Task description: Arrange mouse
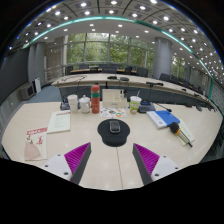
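Note:
A dark mouse point(114, 127) lies on a round black mouse pad point(114, 133) on the pale table point(112, 165), straight ahead of my fingers and beyond them. My gripper point(112, 160) is open, its two purple pads point(77, 156) spread wide with only bare tabletop between them. The mouse sits a short way past the fingertips, not touched by either finger.
Behind the pad stand a red can stack point(96, 99), white cups point(71, 102) and a green-lidded cup point(135, 103). A booklet point(36, 143) and papers point(60, 121) lie at left. A blue notebook point(163, 118) and a pen point(183, 134) lie at right.

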